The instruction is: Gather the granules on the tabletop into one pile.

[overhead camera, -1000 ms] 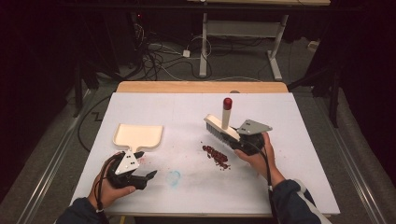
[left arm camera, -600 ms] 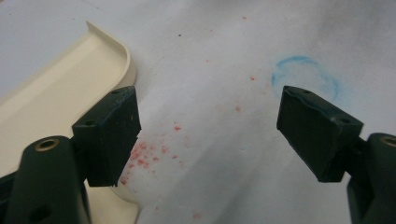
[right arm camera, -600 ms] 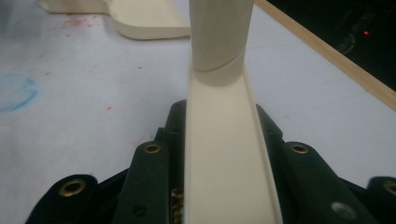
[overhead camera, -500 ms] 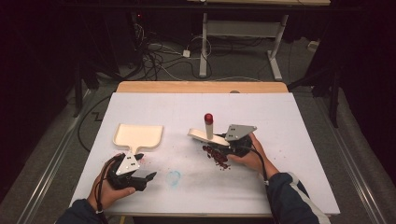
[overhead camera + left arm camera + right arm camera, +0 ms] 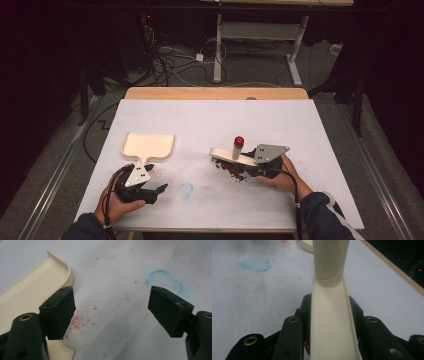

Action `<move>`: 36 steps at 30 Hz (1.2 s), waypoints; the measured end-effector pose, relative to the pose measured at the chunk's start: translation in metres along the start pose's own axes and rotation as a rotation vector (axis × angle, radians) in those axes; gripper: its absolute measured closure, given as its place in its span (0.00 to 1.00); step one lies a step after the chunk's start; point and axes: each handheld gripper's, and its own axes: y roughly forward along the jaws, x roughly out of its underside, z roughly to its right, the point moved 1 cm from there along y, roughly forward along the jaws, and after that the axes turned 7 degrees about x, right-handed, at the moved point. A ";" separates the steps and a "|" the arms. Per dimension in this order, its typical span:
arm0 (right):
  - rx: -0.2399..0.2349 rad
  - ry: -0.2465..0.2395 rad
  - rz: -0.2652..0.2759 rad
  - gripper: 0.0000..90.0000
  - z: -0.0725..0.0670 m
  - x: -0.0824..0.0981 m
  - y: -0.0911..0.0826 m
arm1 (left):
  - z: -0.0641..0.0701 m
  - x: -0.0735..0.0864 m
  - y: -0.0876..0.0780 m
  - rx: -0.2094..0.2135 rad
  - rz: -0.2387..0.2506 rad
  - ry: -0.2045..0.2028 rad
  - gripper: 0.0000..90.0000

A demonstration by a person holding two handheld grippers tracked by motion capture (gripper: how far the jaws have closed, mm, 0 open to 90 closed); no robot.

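A cream dustpan (image 5: 148, 145) lies flat at the left of the white table, handle toward me. My left gripper (image 5: 157, 194) rests just in front of that handle, jaws open with only the table between them (image 5: 111, 312); the dustpan's corner (image 5: 30, 292) lies beside its left pad. My right gripper (image 5: 250, 167) is shut on a cream brush (image 5: 231, 156) with a red-tipped handle (image 5: 239, 141). The brush lies low over a patch of dark red crumbs (image 5: 231, 169). In the right gripper view the brush back (image 5: 329, 322) runs straight out between the jaws.
A blue ring mark (image 5: 186, 190) is drawn on the table between the two hands. Faint red smears (image 5: 80, 321) dot the surface by the dustpan. A wooden strip (image 5: 215, 93) edges the far side; cables and desk legs lie on the floor beyond.
My right gripper has carried the brush left and down onto the crumbs, and the brush has tipped flatter. The left gripper and the dustpan have stayed put.
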 end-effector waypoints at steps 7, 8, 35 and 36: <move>0.070 0.024 0.042 0.75 0.005 -0.008 -0.012 | 0.000 0.000 -0.001 -0.002 0.001 0.003 0.23; 0.071 0.029 0.060 0.75 0.006 -0.011 -0.018 | 0.000 0.000 -0.001 -0.003 0.002 0.003 0.23; -0.277 0.120 0.070 0.75 -0.001 -0.006 0.009 | 0.000 -0.002 0.003 0.012 -0.002 0.009 0.23; -0.272 0.115 0.068 0.75 0.001 -0.007 0.011 | 0.000 -0.002 0.003 0.013 0.000 0.007 0.23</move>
